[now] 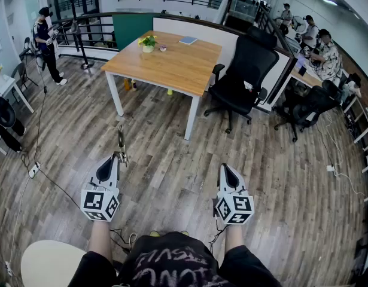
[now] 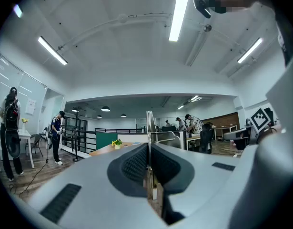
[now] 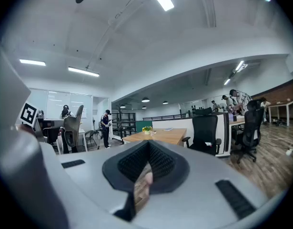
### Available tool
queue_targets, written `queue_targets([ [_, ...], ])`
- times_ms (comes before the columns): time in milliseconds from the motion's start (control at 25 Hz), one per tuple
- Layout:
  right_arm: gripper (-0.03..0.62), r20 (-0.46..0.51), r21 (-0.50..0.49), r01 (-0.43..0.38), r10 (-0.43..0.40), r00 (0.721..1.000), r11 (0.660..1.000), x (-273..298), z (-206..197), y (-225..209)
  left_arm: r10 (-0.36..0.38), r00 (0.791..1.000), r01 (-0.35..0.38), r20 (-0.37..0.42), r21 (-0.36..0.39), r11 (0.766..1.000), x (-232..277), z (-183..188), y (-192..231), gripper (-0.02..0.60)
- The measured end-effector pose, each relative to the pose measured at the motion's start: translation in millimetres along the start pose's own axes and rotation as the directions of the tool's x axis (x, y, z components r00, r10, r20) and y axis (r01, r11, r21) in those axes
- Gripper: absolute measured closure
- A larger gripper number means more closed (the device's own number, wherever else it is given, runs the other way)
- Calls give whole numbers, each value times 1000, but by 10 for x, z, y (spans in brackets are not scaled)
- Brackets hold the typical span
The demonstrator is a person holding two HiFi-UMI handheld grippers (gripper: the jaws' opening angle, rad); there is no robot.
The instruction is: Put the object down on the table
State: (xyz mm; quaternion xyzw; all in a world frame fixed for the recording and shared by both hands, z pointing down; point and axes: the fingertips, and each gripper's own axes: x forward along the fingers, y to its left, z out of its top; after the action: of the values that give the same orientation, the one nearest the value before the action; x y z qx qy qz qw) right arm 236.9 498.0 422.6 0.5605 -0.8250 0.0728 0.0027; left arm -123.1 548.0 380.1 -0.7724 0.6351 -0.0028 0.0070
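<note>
Left hand-held gripper, at 7 o'clock, is clamped on a thin, flat strip that points toward 12. Right hand-held gripper, at 5 o'clock, is closed and empty. A wood-plank floor lies open up to a rectangular wooden table at 12 o'clock.

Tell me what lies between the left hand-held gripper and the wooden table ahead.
Only bare wood-plank floor, as the head view shows. The left hand-held gripper, shut on a thin flat object, is well short of the table.
</note>
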Motion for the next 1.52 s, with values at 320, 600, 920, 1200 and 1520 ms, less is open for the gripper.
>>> queue_targets([
  [320,591,-1,12,-14,14,1000,1000,19,-19,83,22,1000,-21,8,-11,1000,-76,8,56,566],
  [600,589,5,33,-13,13,1000,999,13,-26,81,27,1000,-26,6,-25,999,-106,-16,37,566],
  [920,589,10,36,-20,20,1000,999,32,-47,173,22,1000,-22,1,-28,999,-116,-67,101,566],
  [1200,589,5,5,-38,38,999,999,106,-78,387,10,1000,-10,-3,-37,999,-137,-124,236,566],
  [1520,589,-3,-7,-33,33,999,999,168,-75,655,-7,1000,8,10,-42,999,-189,-119,421,566],
])
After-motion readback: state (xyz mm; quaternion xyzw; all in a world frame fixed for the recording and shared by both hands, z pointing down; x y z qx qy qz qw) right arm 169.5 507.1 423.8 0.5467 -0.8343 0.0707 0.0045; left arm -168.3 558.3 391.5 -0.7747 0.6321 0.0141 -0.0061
